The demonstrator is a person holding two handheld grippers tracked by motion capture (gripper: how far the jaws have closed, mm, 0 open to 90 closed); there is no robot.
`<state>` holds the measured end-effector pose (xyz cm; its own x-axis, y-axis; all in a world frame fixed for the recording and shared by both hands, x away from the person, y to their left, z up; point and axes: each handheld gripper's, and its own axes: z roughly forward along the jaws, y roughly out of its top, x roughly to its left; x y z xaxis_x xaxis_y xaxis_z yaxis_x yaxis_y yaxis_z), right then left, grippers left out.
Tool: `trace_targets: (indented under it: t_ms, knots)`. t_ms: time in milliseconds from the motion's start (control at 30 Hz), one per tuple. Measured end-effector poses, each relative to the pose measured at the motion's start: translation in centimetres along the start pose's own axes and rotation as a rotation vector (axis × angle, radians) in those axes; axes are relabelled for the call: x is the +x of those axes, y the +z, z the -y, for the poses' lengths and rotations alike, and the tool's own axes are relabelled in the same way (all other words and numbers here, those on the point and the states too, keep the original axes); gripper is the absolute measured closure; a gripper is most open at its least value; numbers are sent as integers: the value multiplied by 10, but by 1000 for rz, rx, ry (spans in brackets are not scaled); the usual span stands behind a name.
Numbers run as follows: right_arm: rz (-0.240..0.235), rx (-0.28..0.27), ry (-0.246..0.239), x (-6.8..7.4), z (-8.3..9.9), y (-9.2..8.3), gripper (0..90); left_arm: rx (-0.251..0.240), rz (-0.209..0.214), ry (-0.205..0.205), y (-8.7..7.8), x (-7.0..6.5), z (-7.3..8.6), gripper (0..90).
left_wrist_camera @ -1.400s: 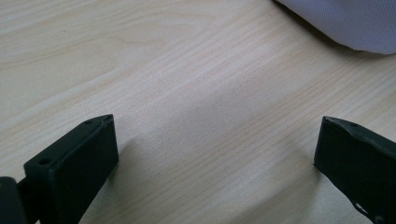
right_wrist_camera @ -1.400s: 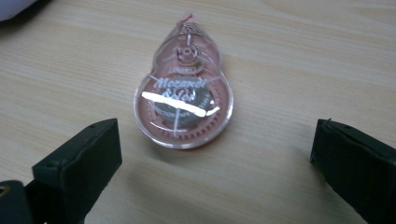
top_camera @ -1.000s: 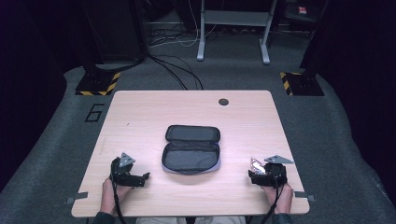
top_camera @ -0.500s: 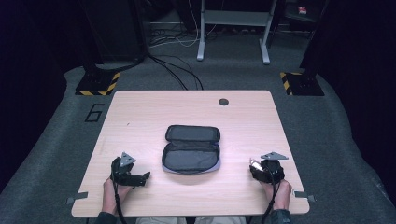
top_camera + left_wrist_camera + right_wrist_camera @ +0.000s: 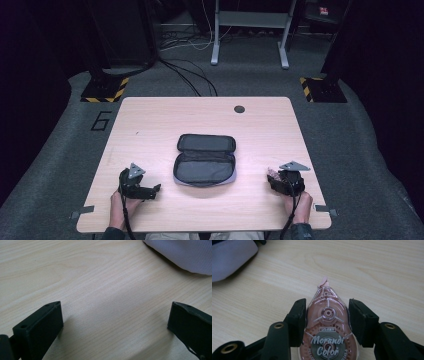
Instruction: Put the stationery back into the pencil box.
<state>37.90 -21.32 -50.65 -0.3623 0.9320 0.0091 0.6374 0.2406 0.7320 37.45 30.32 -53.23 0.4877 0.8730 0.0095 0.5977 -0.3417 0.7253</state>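
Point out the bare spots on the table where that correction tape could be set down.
Bare table lies left of the open pouch, right of it, and behind it up to the small hole. The near edge is crowded by the left gripper and the right gripper, shut on the tape.

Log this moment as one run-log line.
right gripper: just closed, gripping pink correction tape | left gripper: open, nothing between, over table | pencil case: open, centre

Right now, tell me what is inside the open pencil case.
From the high view, the pencil case lies unzipped, its lid folded back on the table. Both halves show dark lining with nothing visibly sticking out. Anything lying flat against the dark lining cannot be made out.
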Motion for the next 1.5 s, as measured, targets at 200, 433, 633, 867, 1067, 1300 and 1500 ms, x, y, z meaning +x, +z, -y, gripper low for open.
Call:
trace_targets:
  t_ms: [200, 433, 633, 867, 1067, 1300, 1500]
  knots:
    - [-29, -27, -14, 4, -13, -10, 496, 0, 0, 0, 0, 0, 0, 0]
    - [-48, -42, -50, 16, -32, -15, 496, -1, 0, -1, 0, 0, 0, 0]
    - [-73, -57, -80, 27, -49, -16, 496, -2, 2, -3, 0, 0, 0, 0]
    - [-108, -67, -113, 42, -68, -20, 496, -1, 0, 1, 0, 0, 0, 0]
    - [-149, -67, -149, 55, -84, -17, 496, -2, 1, -1, 0, 0, 0, 0]
    - [-186, -59, -173, 69, -98, -11, 496, -1, 1, 0, 0, 0, 0, 0]
    - [-245, -52, -203, 92, -110, 3, 495, -1, 1, -1, 0, 0, 0, 0]
